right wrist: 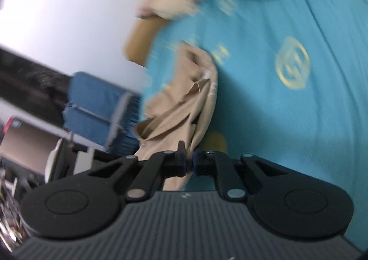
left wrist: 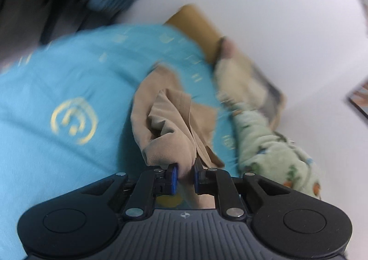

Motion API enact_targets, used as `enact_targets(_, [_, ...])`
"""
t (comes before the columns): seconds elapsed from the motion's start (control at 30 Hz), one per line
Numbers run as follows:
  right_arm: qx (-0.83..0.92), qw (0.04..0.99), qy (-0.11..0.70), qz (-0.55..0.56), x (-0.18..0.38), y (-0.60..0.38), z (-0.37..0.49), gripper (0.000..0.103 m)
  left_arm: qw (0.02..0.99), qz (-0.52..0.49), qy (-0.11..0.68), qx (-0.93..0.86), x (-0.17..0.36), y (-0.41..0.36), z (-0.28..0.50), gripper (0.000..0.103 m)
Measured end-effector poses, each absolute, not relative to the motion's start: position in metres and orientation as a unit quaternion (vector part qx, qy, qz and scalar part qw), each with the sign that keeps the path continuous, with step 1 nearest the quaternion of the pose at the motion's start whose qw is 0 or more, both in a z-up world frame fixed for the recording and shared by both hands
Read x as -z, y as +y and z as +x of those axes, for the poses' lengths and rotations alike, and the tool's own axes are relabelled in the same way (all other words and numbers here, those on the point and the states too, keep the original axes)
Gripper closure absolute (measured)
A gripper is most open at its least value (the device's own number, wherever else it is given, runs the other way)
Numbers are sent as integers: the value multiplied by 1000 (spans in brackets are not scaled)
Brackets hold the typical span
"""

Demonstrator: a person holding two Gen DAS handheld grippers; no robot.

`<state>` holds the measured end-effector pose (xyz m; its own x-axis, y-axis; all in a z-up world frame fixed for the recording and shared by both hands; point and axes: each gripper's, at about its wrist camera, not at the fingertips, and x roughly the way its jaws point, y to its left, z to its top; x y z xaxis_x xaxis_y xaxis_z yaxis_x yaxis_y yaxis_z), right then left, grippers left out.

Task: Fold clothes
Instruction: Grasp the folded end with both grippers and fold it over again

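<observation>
A beige garment (left wrist: 168, 126) hangs bunched over a blue bedsheet (left wrist: 69, 76) printed with yellow emblems. My left gripper (left wrist: 185, 176) is shut on one edge of the beige garment, cloth pinched between its blue pads. In the right wrist view my right gripper (right wrist: 189, 161) is shut on another edge of the same beige garment (right wrist: 184, 103), which drapes forward over the blue sheet (right wrist: 287, 110). Both views are motion-blurred.
A pale green fleece garment with small prints (left wrist: 264, 135) lies along the sheet's right side by a tan headboard or box (left wrist: 197, 23) and white wall (left wrist: 276, 7). Blue folded items (right wrist: 99, 108), a cardboard box (right wrist: 27, 142) and clutter stand beside the bed.
</observation>
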<state>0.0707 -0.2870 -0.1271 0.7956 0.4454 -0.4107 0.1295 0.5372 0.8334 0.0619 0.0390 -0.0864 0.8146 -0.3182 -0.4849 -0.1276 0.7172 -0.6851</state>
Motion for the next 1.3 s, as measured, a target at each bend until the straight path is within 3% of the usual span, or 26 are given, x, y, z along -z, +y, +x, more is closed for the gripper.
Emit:
enact_targets(0.23, [-139, 860, 219, 439, 66, -300, 6, 95, 894, -356, 246, 112, 22, 36, -16, 89])
enact_targets(0.43, [-132, 882, 172, 419, 52, -299, -45, 95, 899, -354, 228, 121, 17, 33, -72, 89])
enact_targets(0.6, [-112, 874, 194, 430, 64, -300, -12, 95, 889, -362, 260, 104, 27, 34, -33, 89])
enact_targets(0.83, [-84, 875, 222, 422, 65, -301, 90, 95, 907, -302, 284, 77, 15, 22, 87, 88])
enact_targets(1.2, [-119, 835, 297, 448, 147, -323, 191, 90, 908, -256, 324, 76, 94, 19, 205, 86])
enact_targets(1.23, [-135, 830, 305, 447, 151, -324, 195, 79, 907, -250, 329, 77, 97, 21, 209, 78])
enact_targets(1.27, [-157, 827, 311, 442, 151, -321, 199, 50, 907, -244, 334, 79, 99, 22, 213, 72])
enact_targets(1.3, [-172, 825, 312, 439, 150, -317, 200, 33, 910, -233, 332, 81, 99, 23, 212, 55])
